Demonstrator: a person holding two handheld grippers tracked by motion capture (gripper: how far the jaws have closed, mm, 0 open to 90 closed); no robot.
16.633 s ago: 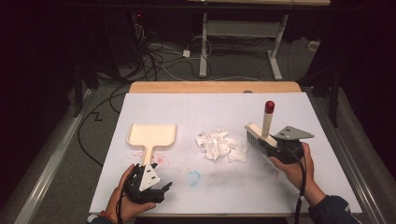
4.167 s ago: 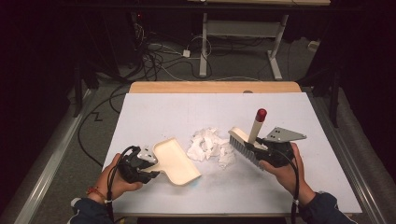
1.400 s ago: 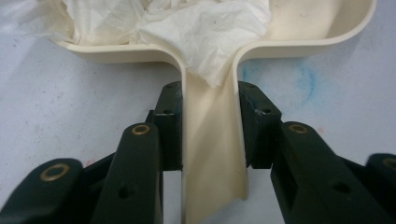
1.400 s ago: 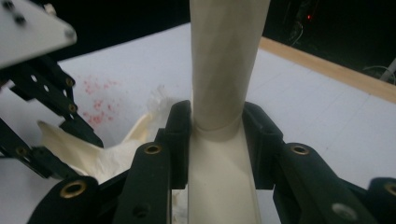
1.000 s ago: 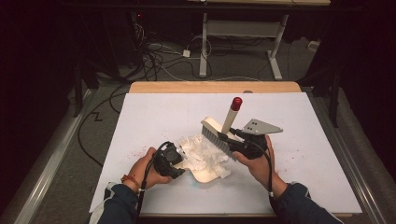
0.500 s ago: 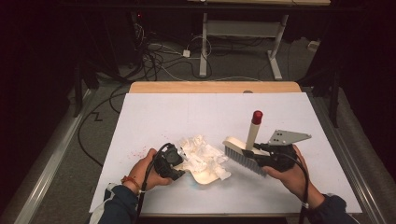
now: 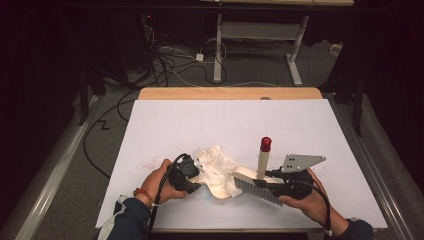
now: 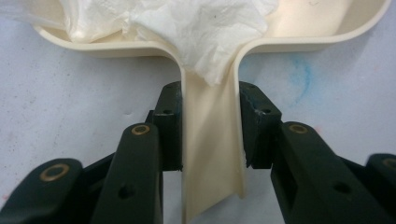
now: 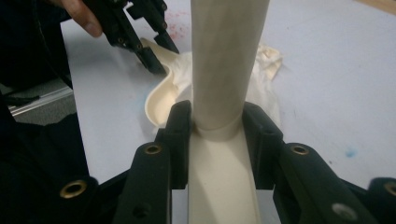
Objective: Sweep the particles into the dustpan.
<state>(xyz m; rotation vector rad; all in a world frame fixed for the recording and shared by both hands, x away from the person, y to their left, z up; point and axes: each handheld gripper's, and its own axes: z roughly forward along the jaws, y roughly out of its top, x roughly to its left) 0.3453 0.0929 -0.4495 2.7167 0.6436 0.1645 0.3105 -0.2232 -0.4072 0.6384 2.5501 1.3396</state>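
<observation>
High view shows, nearest the person, the right gripper [image 7: 280, 186] closed on the cream plastic hand brush with a red-tipped handle [image 7: 258, 176], its bristle edge lying at the right lip of the cream plastic dustpan [image 7: 220, 189]. Just to the left, the left gripper [image 7: 186, 176] is closed on the dustpan's narrow handle, with the pan resting on the white paper-covered counter [image 7: 230, 120]. The crumpled white tissue paper [image 7: 214, 162] is seen heaped in and over the pan, part of it spilling beyond the far rim.

In the left gripper view the dustpan handle [image 8: 212, 154] is pinched between the two pads, and a fold of tissue [image 8: 205, 37] has crept down into the handle channel. In the right gripper view the brush stem [image 9: 224, 65] is clamped between the pads, with the pan and tissue beyond it.

Several risks can be judged from this. Light tissue may be flicked over the far rim if the brush is swept too fast or too high. The pan could be pushed leftward by the brush, since only its handle is held. If the pan is tipped on lifting, the loose heap may slide out onto the counter.
</observation>
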